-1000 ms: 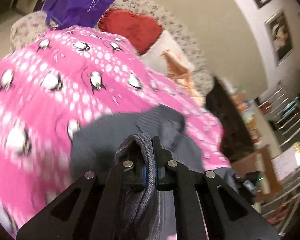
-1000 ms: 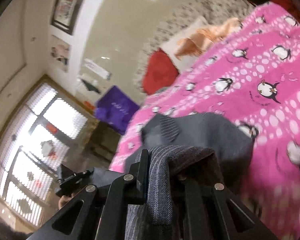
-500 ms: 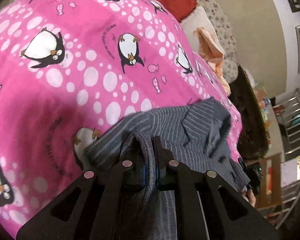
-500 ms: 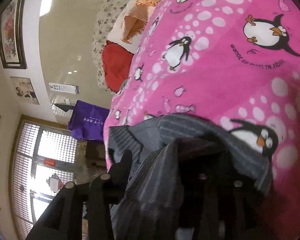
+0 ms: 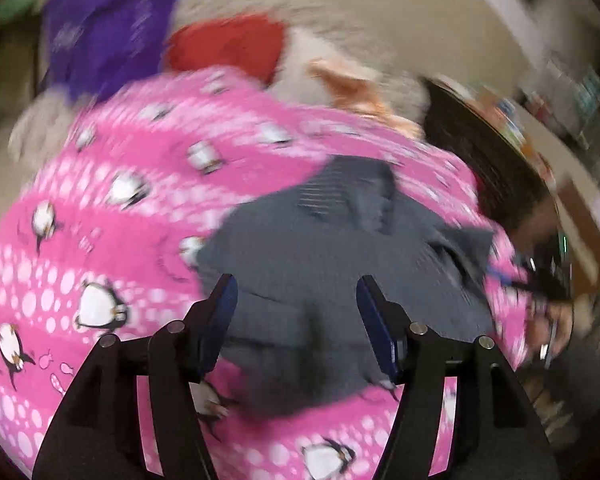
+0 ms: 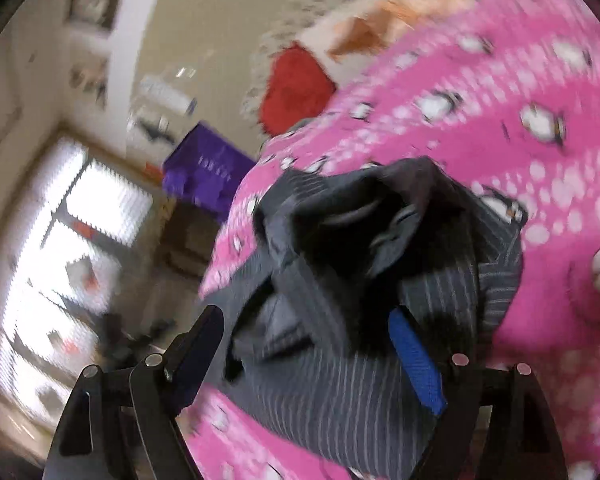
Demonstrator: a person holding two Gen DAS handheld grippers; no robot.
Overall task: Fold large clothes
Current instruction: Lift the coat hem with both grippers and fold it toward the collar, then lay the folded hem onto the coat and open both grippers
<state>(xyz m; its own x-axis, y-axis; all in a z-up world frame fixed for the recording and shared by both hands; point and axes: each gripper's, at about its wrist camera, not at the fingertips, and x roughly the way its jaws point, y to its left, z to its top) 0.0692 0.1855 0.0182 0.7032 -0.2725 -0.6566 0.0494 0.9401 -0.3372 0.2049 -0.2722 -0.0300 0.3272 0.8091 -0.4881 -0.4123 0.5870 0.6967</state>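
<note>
Left-wrist view showed both tools, left (image 5: 296,320) and right (image 6: 312,356), opening to drop the grey pinstriped jacket (image 5: 340,248) onto the pink penguin blanket (image 5: 120,220).

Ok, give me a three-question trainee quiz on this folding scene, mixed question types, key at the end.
1. True or false: the left gripper is clamped on the grey striped garment.
2. What does the garment lie on? A) bare wooden floor B) pink penguin blanket C) glass table
3. Fill in: the cushion behind the blanket is ___.

Key: 1 false, its jaws are opening with nothing gripped; 2 B; 3 red.
</note>
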